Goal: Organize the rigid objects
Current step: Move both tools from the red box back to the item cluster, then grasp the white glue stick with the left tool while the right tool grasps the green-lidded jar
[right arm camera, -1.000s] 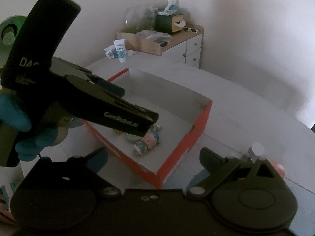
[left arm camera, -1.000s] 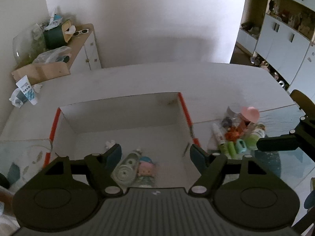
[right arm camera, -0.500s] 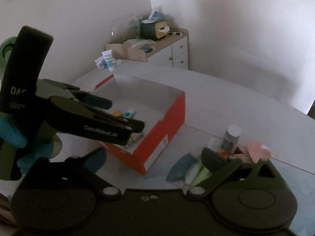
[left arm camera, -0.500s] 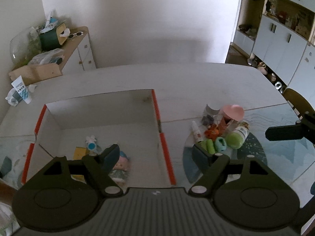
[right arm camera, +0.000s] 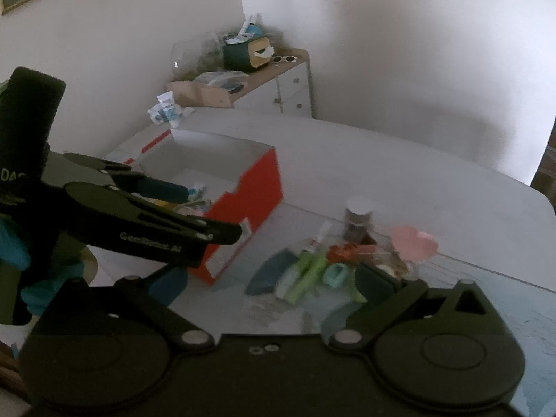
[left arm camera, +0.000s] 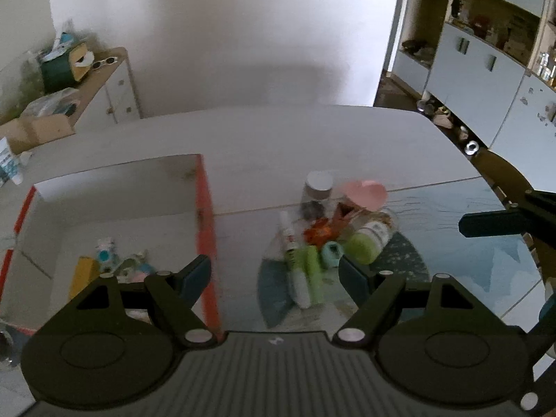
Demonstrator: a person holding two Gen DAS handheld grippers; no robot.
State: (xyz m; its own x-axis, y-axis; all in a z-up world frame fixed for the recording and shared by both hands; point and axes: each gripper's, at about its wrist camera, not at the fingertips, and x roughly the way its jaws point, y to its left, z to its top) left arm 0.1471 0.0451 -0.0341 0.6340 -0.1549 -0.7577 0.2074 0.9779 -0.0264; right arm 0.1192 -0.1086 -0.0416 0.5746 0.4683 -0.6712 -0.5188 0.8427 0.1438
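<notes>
A red-and-white box (left arm camera: 205, 208) stands open on the table with a yellow item (left arm camera: 81, 274) and a small figure (left arm camera: 104, 248) inside. Right of it lies a pile: green tubes (left arm camera: 309, 267), a white tube (left arm camera: 286, 226), an orange toy (left arm camera: 319, 231), a teal piece (left arm camera: 332, 255), a green-lidded bottle (left arm camera: 365, 246), a grey-lidded jar (left arm camera: 318, 187) and a pink item (left arm camera: 365, 193). My left gripper (left arm camera: 274, 274) hovers between box and pile, jaws opening, holding nothing. My right gripper (right arm camera: 271, 281) is open above the pile (right arm camera: 312, 264), beside the box (right arm camera: 250, 194).
A sideboard (left arm camera: 107, 80) at the back left carries a green tissue box, sunglasses and a cardboard box. White cabinets (left arm camera: 479, 69) line the right wall. A chair back (left arm camera: 507, 170) stands at the table's right edge. A teal-patterned mat (left arm camera: 451, 243) lies under the pile.
Both grippers have slid right, from over the box toward the pile. The left gripper's jaws stand wider. The box now sits at the left in both views.
</notes>
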